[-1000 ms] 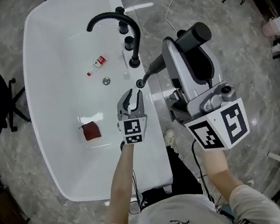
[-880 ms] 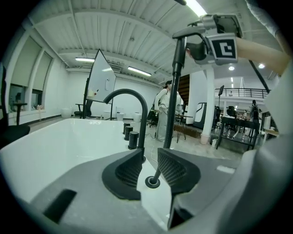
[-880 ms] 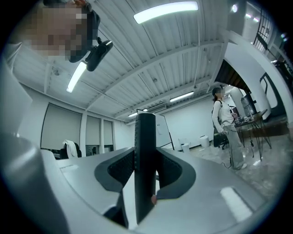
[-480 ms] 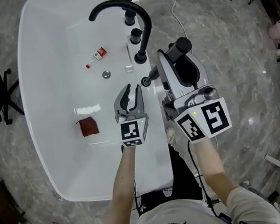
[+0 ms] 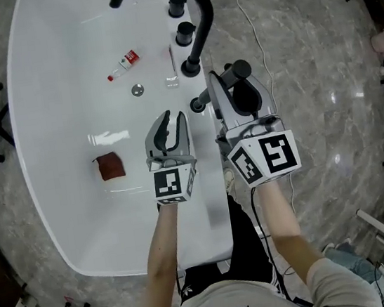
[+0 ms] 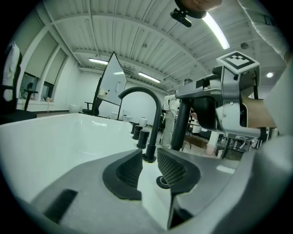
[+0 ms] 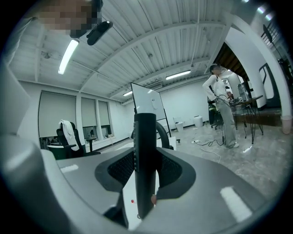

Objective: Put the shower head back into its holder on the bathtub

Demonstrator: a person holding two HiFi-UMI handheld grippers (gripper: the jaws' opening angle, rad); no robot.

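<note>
Right gripper view shows my right gripper (image 7: 146, 173) clamped mid-shaft on the shower head (image 7: 145, 137), which I judge stiff, light and slippery; my left gripper (image 6: 149, 169) stands partly open, empty.

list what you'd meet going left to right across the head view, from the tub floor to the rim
red cloth → drain → left hand-held gripper → shower head, clamped in the right hand-held gripper

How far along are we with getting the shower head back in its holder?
Done: right gripper shut on the shower head, upright. In hand: its lower end is at the holder on the bathtub rim, beside the faucet. Remaining: seating it fully, which isn't visible yet, then releasing. Left gripper is open, empty.
</note>
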